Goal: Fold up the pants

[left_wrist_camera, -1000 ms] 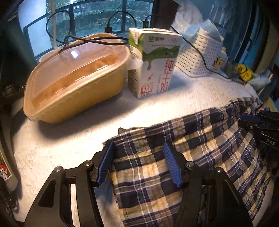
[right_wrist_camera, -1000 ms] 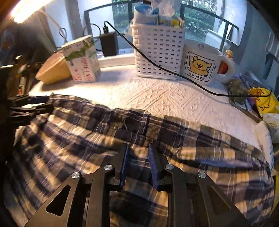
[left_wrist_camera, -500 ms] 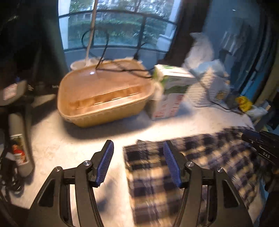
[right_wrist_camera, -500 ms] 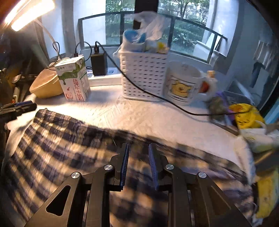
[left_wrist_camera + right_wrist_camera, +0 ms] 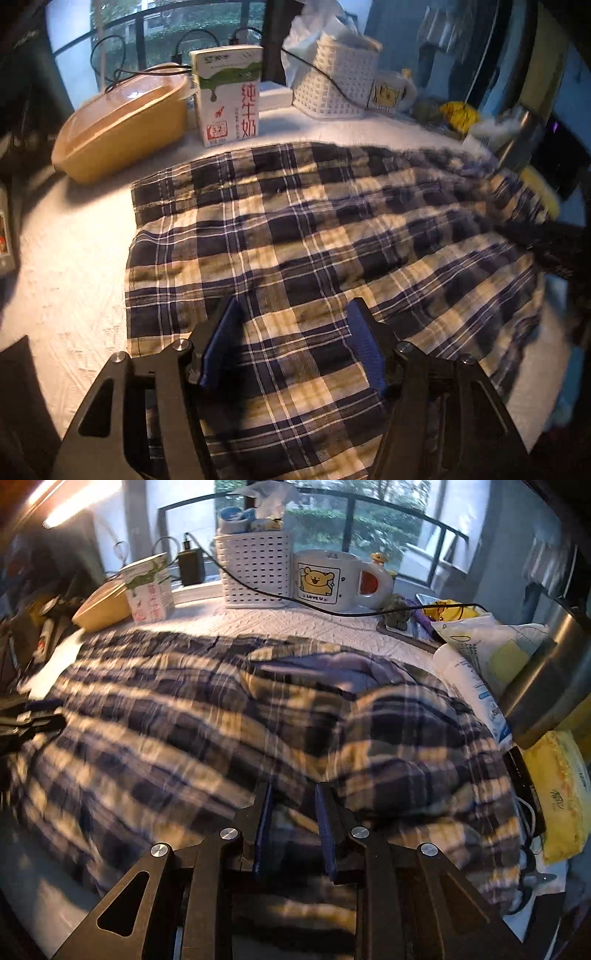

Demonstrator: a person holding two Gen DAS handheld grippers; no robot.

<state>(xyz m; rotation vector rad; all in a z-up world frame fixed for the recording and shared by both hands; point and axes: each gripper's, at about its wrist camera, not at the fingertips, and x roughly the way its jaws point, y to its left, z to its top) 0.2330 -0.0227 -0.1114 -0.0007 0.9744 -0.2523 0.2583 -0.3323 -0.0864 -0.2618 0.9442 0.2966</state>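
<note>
- white textured tablecloth (image 5: 74,258) covers the work surface in front of a window with a dark railing (image 5: 369,506)
- plaid pants (image 5: 314,240) lie spread across the cloth, filling the middle of both views; in the right wrist view the fabric (image 5: 258,720) is rumpled and raised in a hump near the centre, partly blurred
- left gripper (image 5: 293,325) hangs over the near part of the pants, its blue-padded jaws standing apart with plaid fabric seen between them; whether the pads press on it cannot be told
- right gripper (image 5: 293,812) shows a narrow gap between its jaws, with plaid fabric in that gap; a firm grip cannot be confirmed
- milk carton (image 5: 227,96) stands upright beyond the pants, beside a tan lidded container (image 5: 118,133)
- white perforated basket (image 5: 255,568) and a bear-print mug (image 5: 332,579) stand side by side at the back
</note>
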